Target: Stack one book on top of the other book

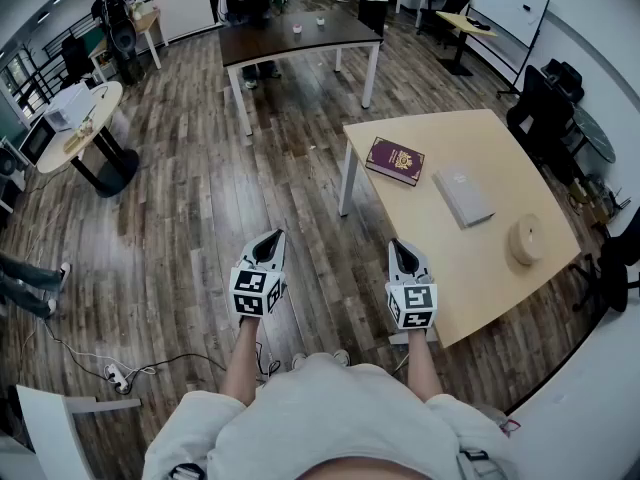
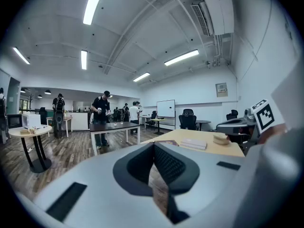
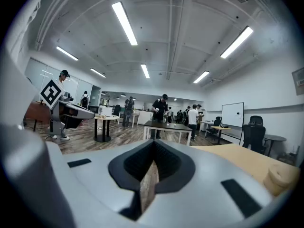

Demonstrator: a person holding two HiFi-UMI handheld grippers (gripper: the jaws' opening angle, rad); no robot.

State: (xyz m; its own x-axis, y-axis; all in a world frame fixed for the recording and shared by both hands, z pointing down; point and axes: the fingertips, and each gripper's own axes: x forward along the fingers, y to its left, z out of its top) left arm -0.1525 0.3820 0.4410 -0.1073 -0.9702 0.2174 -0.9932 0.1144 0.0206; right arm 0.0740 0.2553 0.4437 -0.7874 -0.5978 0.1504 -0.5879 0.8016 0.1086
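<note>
A dark red book (image 1: 394, 160) lies flat near the far left corner of the light wooden table (image 1: 500, 268). A grey book (image 1: 464, 195) lies to its right, apart from it. In the left gripper view the two books (image 2: 192, 143) show low on the tabletop. My left gripper (image 1: 270, 239) hangs over the wooden floor, left of the table, shut and empty. My right gripper (image 1: 402, 249) is at the table's near left edge, also shut with nothing in it. Both sit well short of the books.
A round tape roll (image 1: 526, 240) rests on the table's right side. A dark table (image 1: 298, 38) with people around it stands farther back. A round white table (image 1: 75, 118) is at left, office chairs (image 1: 545, 103) at right, cables (image 1: 120, 368) on the floor.
</note>
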